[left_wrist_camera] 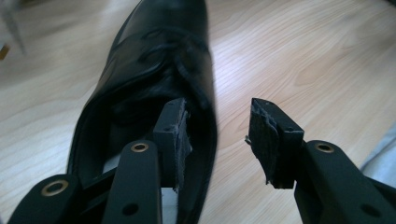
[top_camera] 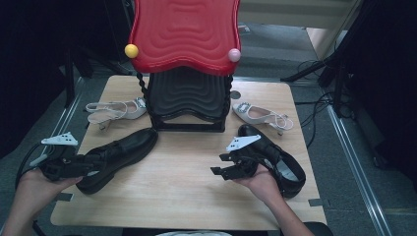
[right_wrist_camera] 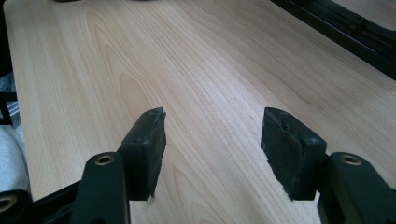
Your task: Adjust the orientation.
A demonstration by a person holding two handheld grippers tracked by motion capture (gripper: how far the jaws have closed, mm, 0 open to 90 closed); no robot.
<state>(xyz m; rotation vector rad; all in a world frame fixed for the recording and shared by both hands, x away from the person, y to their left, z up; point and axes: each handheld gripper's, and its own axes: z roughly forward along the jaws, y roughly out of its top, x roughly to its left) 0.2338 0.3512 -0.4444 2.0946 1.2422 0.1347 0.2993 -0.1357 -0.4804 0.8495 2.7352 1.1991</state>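
Left hand-held gripper [top_camera: 96, 163] sits at the heel end of the left black shoe [top_camera: 120, 153], jaws spread. In the left gripper view one pad [left_wrist_camera: 173, 135] dips inside the shoe's opening, by its side wall, while the other pad [left_wrist_camera: 268, 137] hangs outside over bare wood; the wall stands between them, and neither pad visibly presses it, so the grip reads as released. The shoe lies on the counter [top_camera: 187, 182] at its left side, toe pointing up toward the black rack [top_camera: 187, 101].

Right hand-held gripper [top_camera: 223, 164] is held low over the middle of the counter, its jaws wide apart with nothing but wood grain between them. Just behind the right hand [top_camera: 260, 184] lies the second black shoe [top_camera: 280, 160], near the counter's right edge.

Farther back, a pale heeled sandal [top_camera: 115, 110] lies left of the rack and its partner [top_camera: 263, 115] lies right of it. A red wavy shelf [top_camera: 184, 32] tops the rack, with a yellow knob [top_camera: 131, 50] and a pink knob [top_camera: 234, 55] at its front corners.
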